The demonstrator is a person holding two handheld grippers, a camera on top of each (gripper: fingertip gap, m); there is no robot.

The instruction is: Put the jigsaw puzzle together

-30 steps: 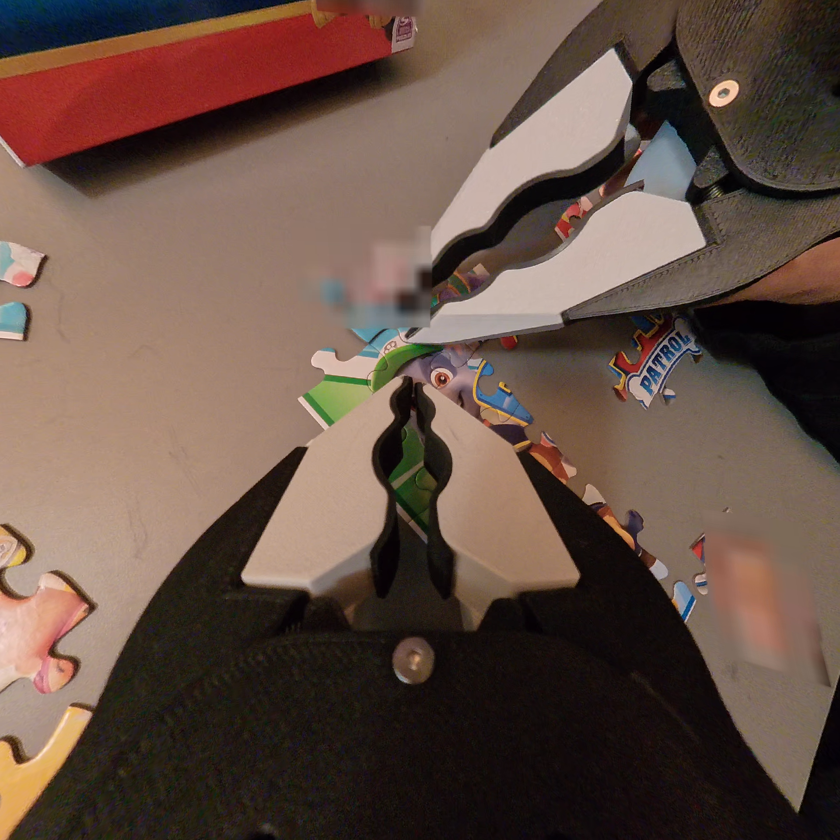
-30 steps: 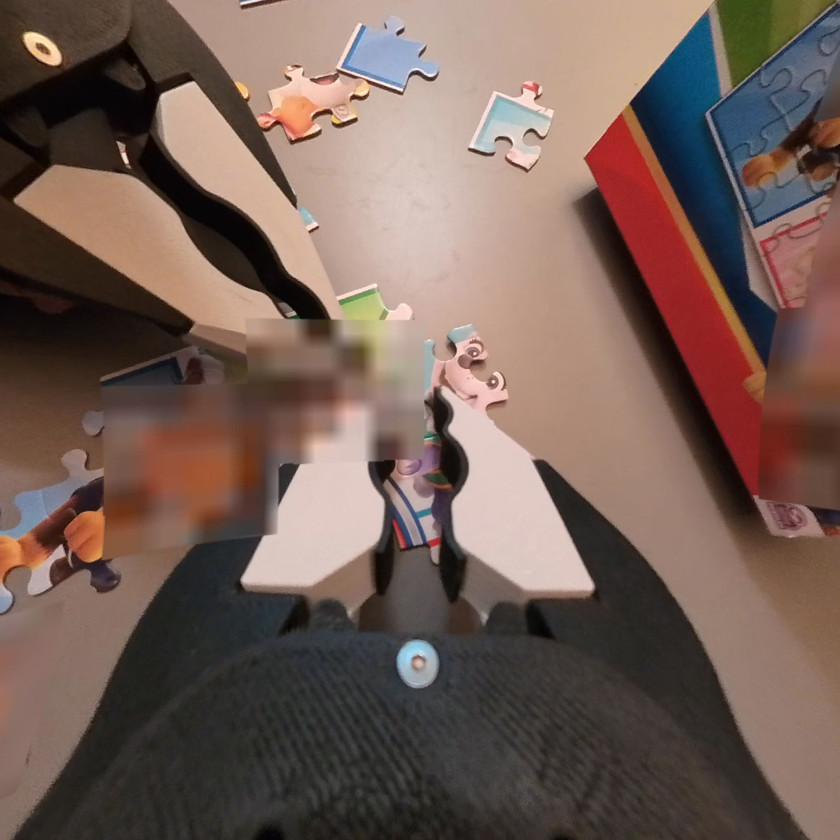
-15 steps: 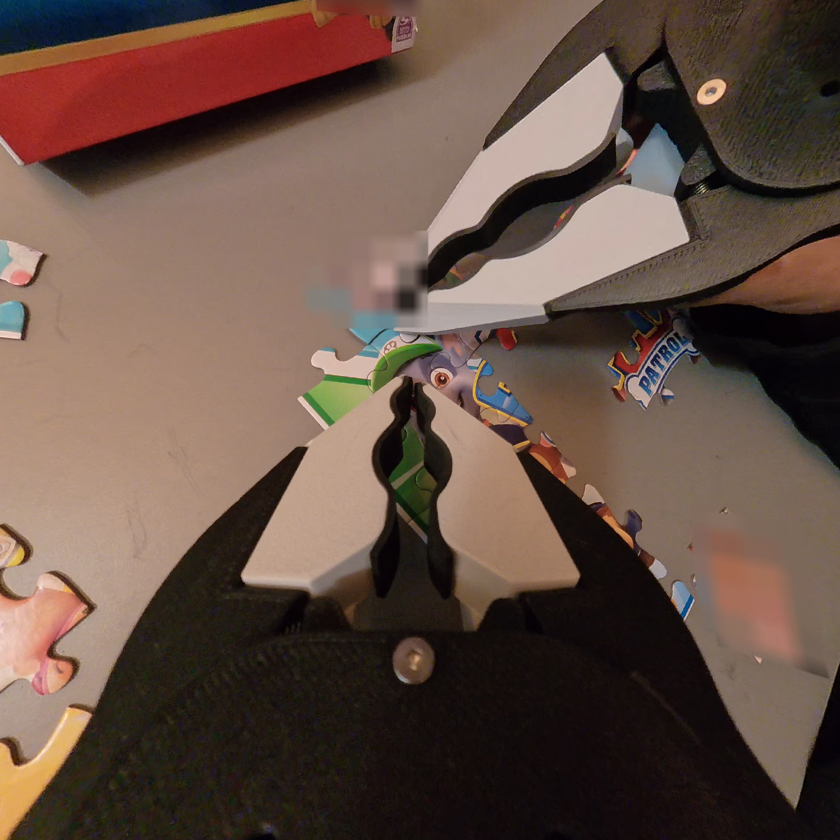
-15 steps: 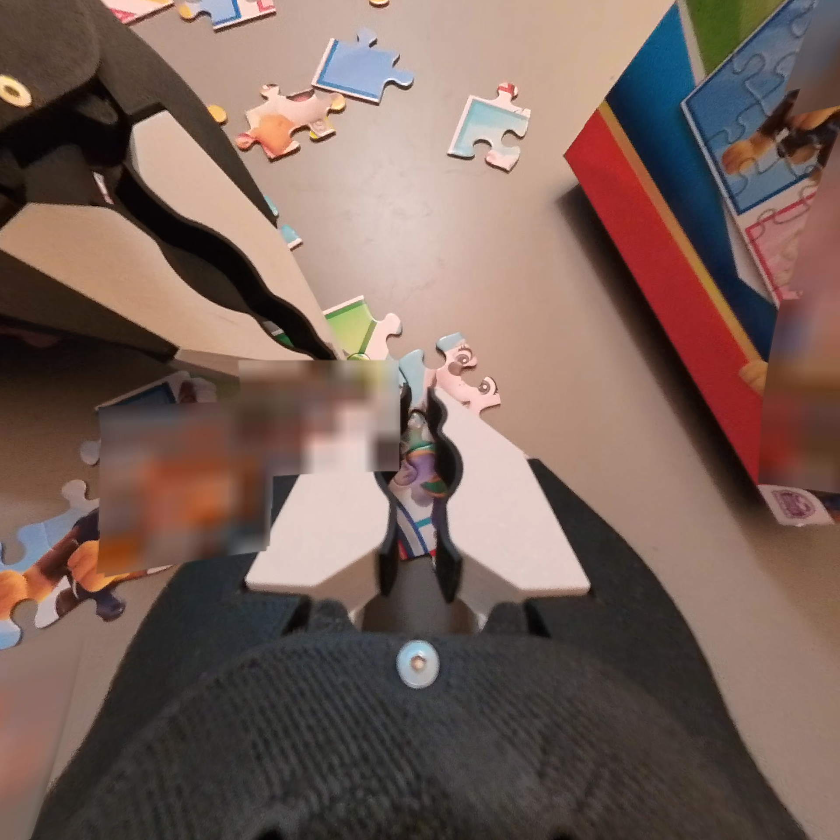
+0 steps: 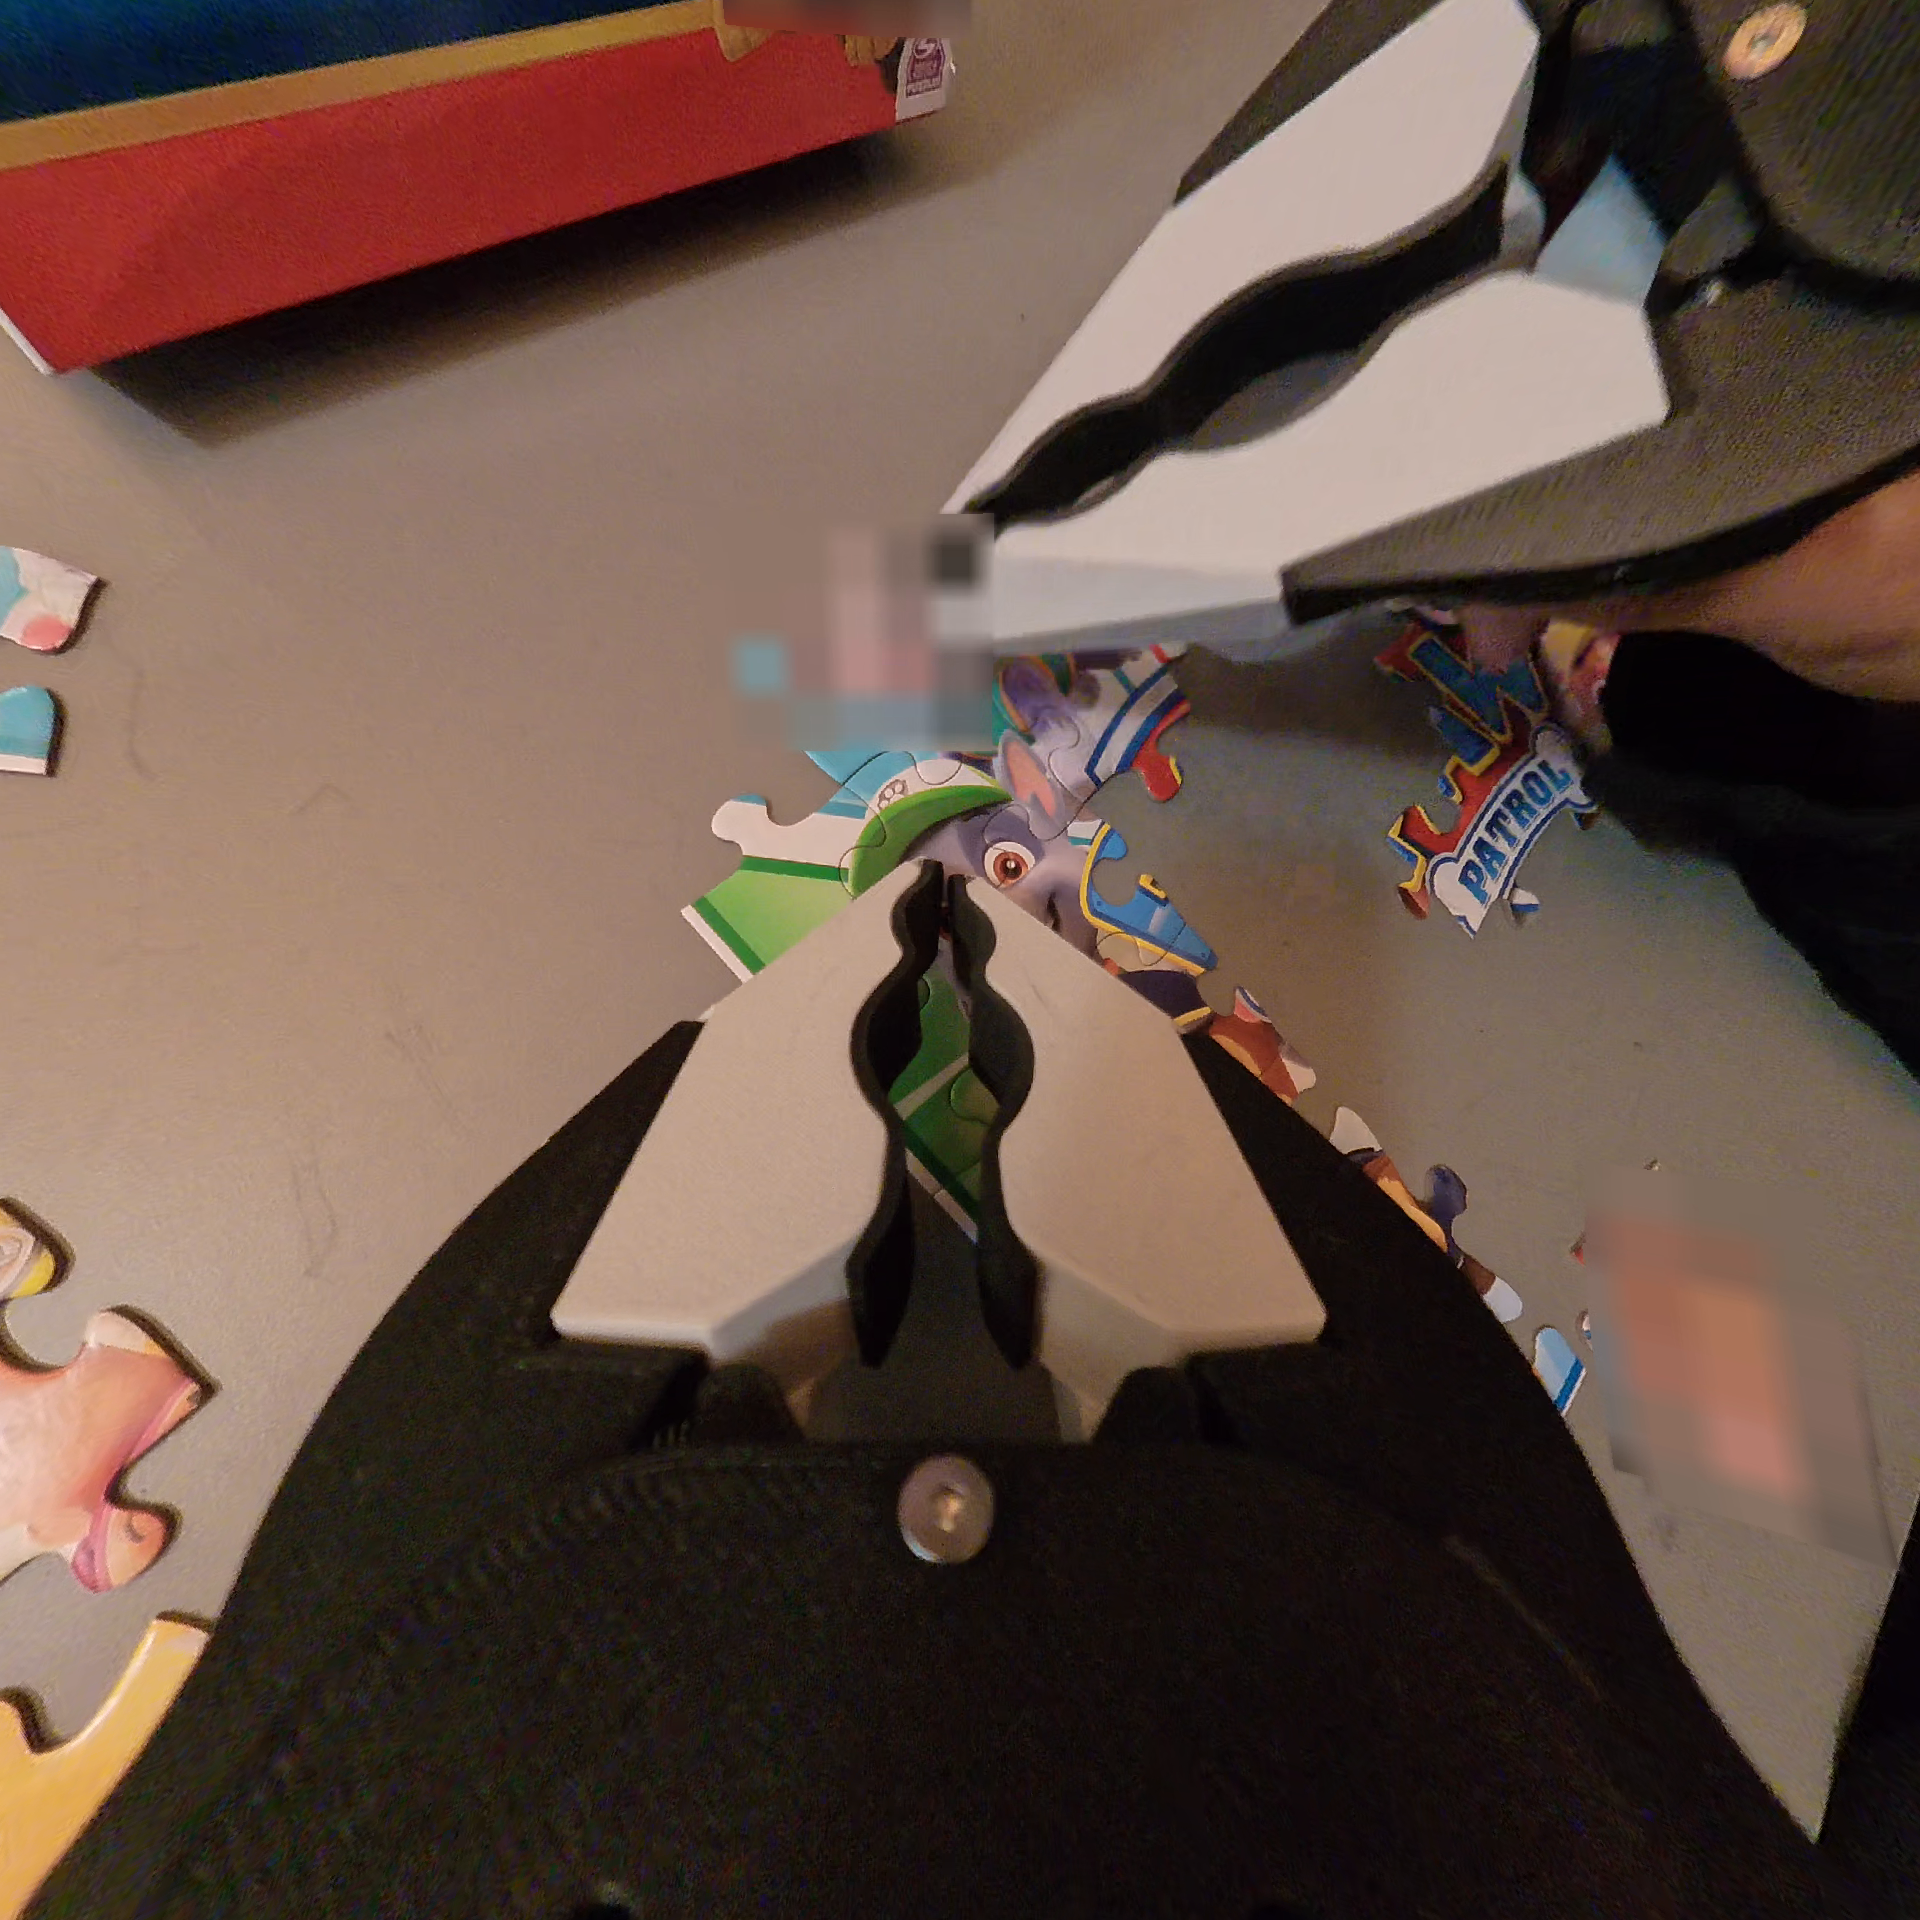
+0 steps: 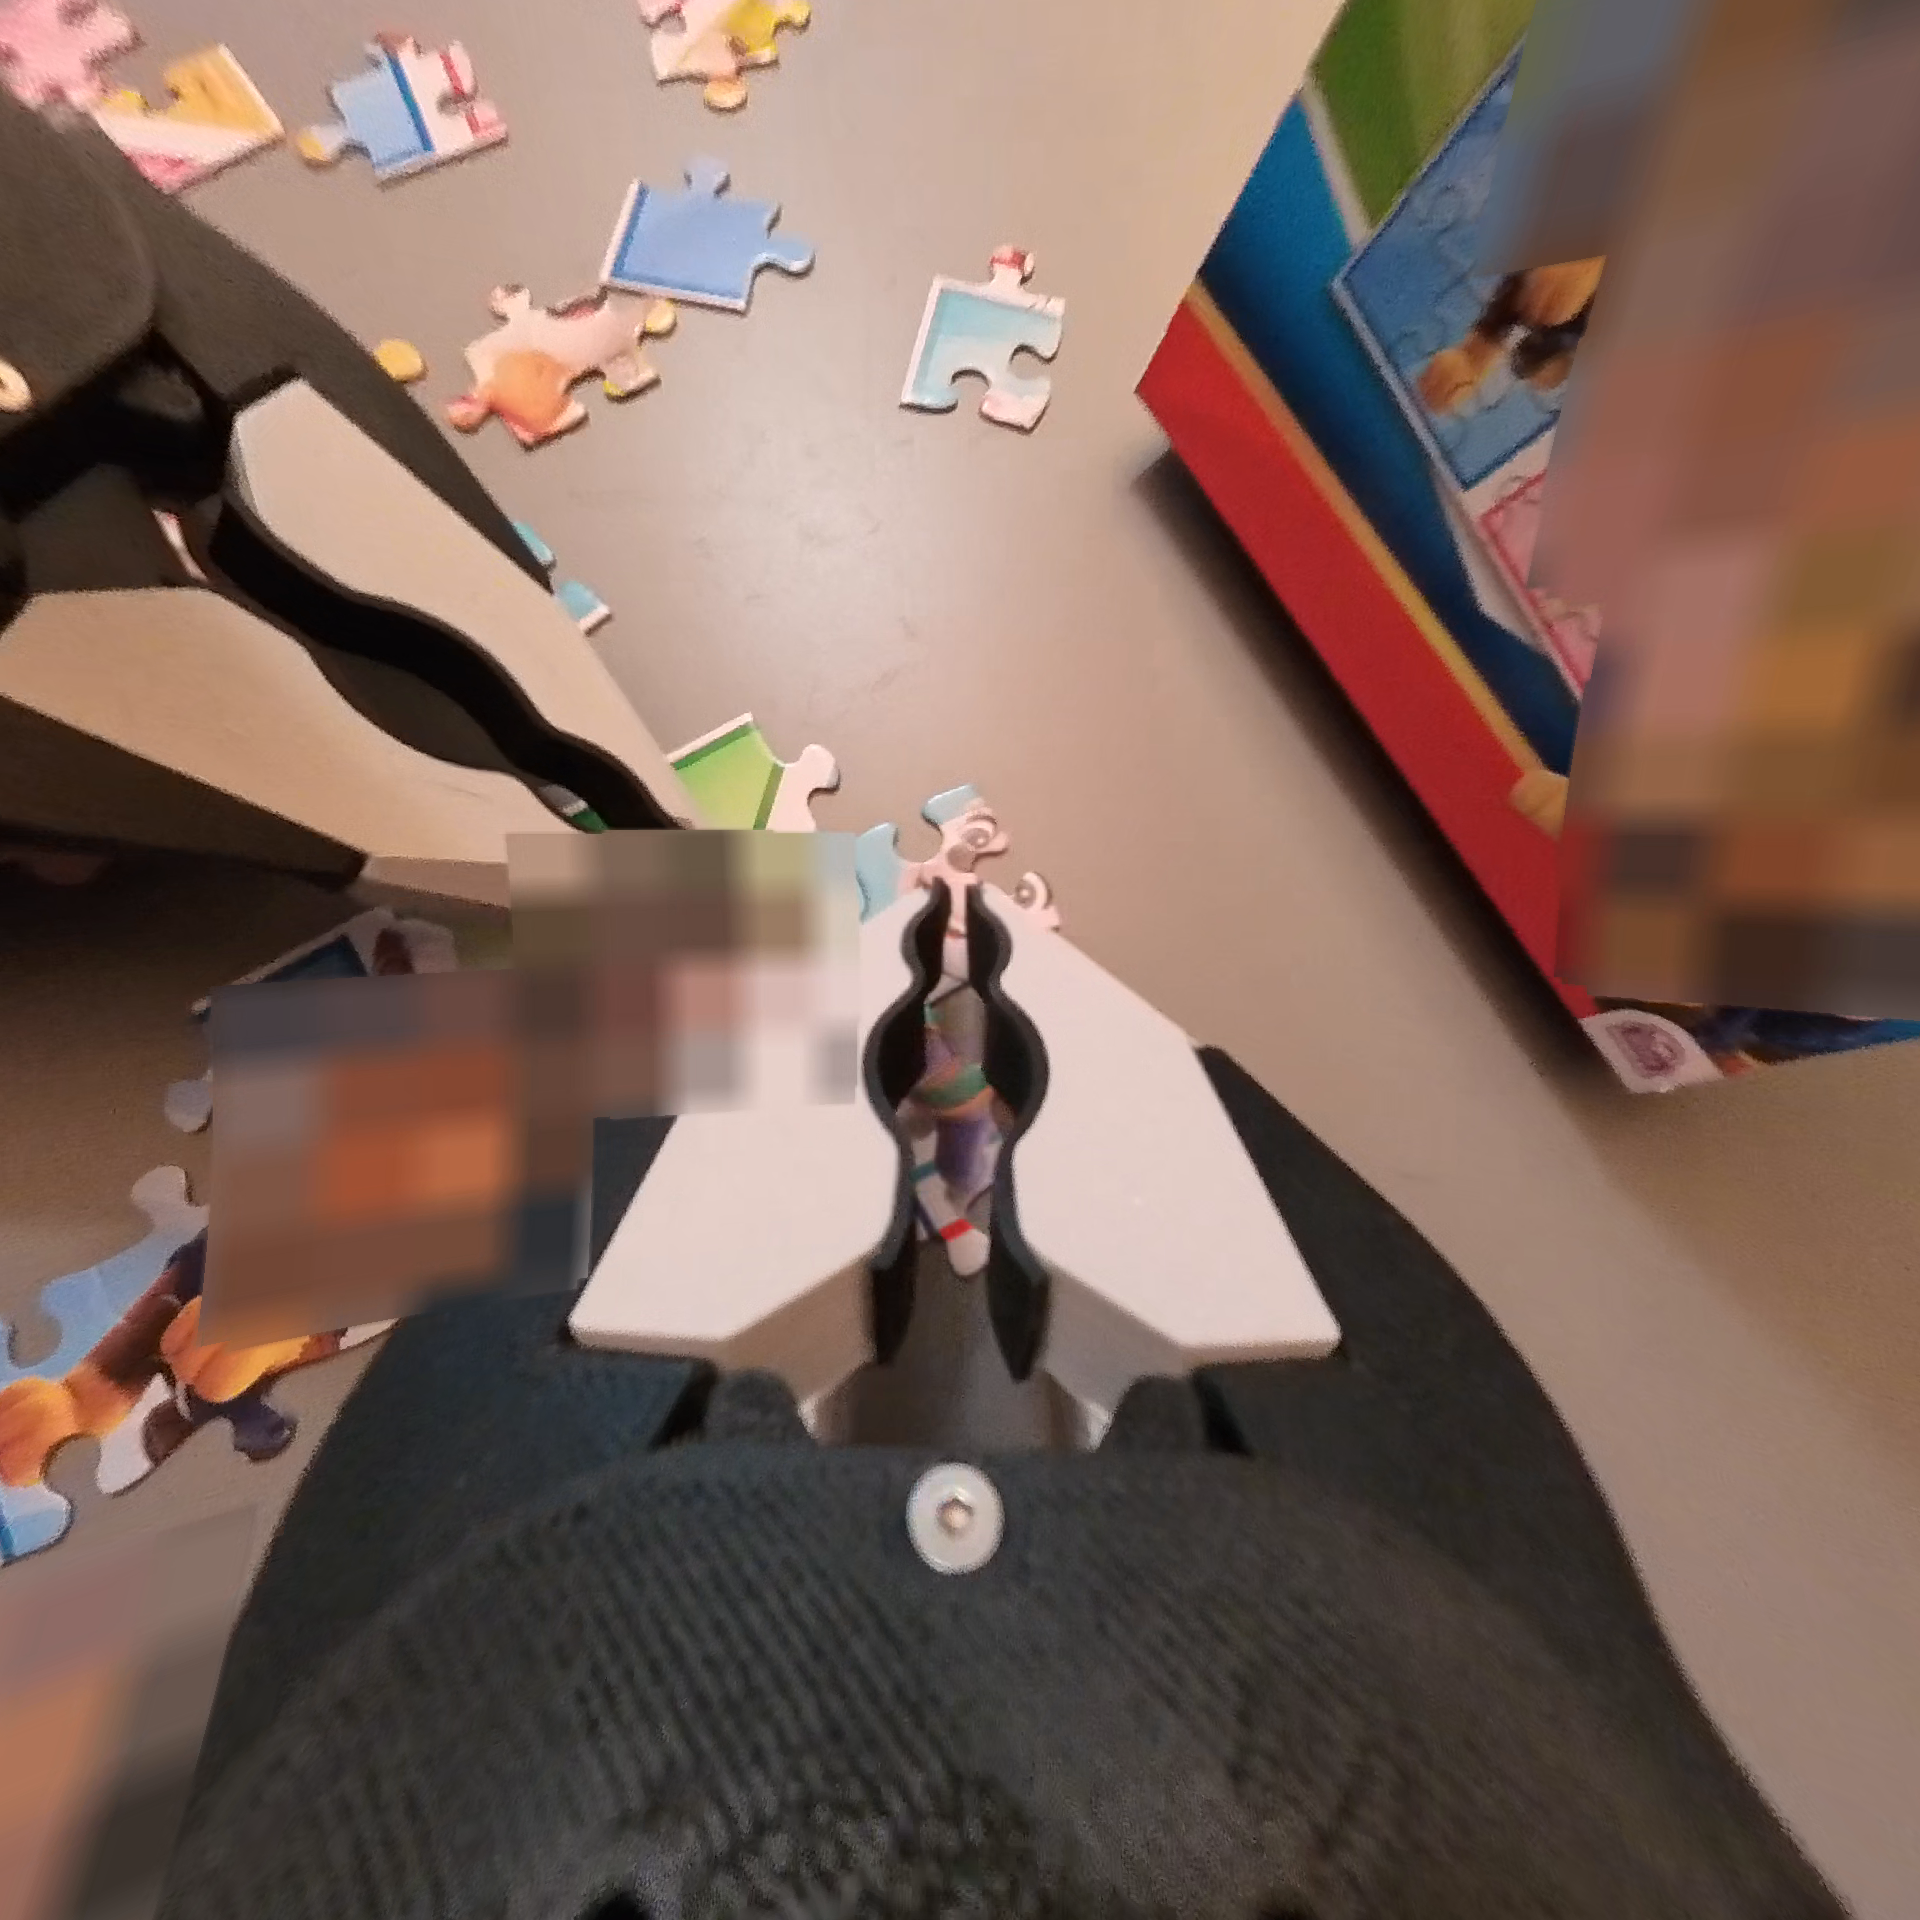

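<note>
Left wrist view: left tool (image 5: 940, 899) closed, tips over joined green-and-blue cardboard puzzle cluster (image 5: 790, 904) on grey counter (image 5: 416, 727). Right tool (image 6: 956, 904) closed too, tips at loose pink-and-white puzzle piece (image 6: 971, 842) beside cluster. Other loose cardboard pieces (image 6: 707, 244) well apart, near red-and-blue box (image 5: 416, 187).

right tongs (image 5: 971, 520) drawn back and higher above joined puzzle pieces (image 5: 1039, 831), uncovering more of them, its view blurred

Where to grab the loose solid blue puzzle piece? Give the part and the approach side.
The blue puzzle piece lies flat on the table, clear of its neighbours: probably come straight down and pinch across its body, straight white-striped edge to the opposite side beside its tab.
</note>
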